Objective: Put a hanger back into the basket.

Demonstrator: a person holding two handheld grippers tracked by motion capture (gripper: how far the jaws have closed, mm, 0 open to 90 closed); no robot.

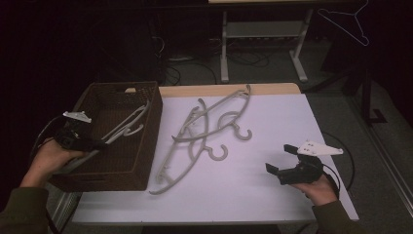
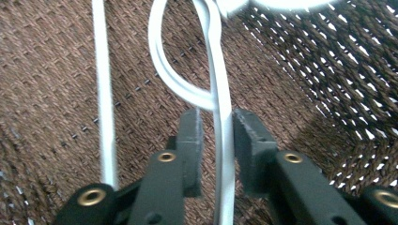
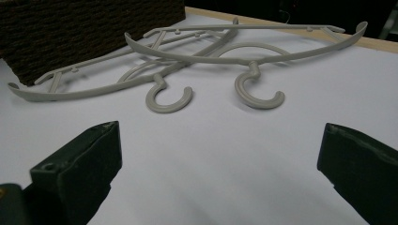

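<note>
A pale grey plastic hanger [image 1: 127,123] lies slanted inside the brown woven basket [image 1: 146,163] at the table's left. My left gripper [image 1: 100,144] reaches into the basket from its left side. In the left gripper view its jaws [image 2: 217,123] straddle the hanger's thin bar [image 2: 224,154], with a gap on the left side, so the pads do not clamp it. Two more grey hangers [image 1: 214,114] lie crossed on the white table top, hooks toward me. My right gripper [image 1: 280,158] rests near the table's front right, wide open and empty [image 3: 223,140], facing those hangers [image 3: 164,99].
The white table top [image 1: 253,187] has bare room in front and to the right of the hangers. A wire hanger [image 1: 348,22] hangs in the dark at the far right. A desk frame [image 1: 263,39] stands behind the table.
</note>
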